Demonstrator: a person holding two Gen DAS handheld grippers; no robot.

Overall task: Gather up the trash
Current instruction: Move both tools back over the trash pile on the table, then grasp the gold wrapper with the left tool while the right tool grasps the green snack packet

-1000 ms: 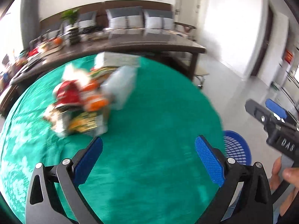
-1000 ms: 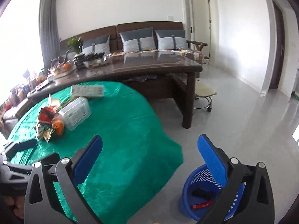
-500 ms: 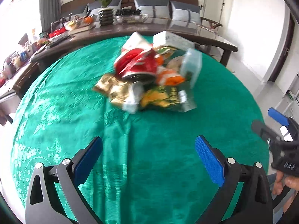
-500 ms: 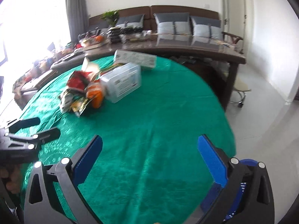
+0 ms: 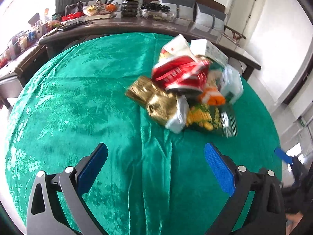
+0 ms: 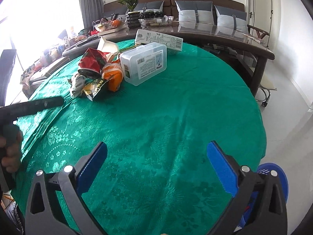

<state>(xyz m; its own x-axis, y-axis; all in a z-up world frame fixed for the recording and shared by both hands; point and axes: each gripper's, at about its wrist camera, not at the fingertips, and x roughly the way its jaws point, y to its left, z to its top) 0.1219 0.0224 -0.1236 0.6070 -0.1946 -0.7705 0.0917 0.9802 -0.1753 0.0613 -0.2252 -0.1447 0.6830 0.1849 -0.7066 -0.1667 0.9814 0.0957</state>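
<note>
A pile of trash lies on the round table's green cloth (image 5: 82,101): a red wrapper (image 5: 180,74), a gold wrapper (image 5: 154,99), an orange packet (image 5: 212,98), a green-yellow snack bag (image 5: 207,117), a clear plastic box (image 6: 144,62) and a white carton (image 6: 160,40). My left gripper (image 5: 156,166) is open and empty, short of the pile. My right gripper (image 6: 156,168) is open and empty over the cloth, further from the pile (image 6: 97,72). A blue basket (image 6: 273,178) stands on the floor at the table's right edge.
A long dark table (image 6: 225,37) with bowls, a plant (image 6: 131,0) and clutter runs behind the round table. A sofa with grey cushions (image 6: 195,13) stands beyond it. A stool (image 6: 268,86) is on the pale floor at right.
Both grippers have swung left from the basket side toward the trash pile. The pile now sits closer in both views. Both stay open and empty.
</note>
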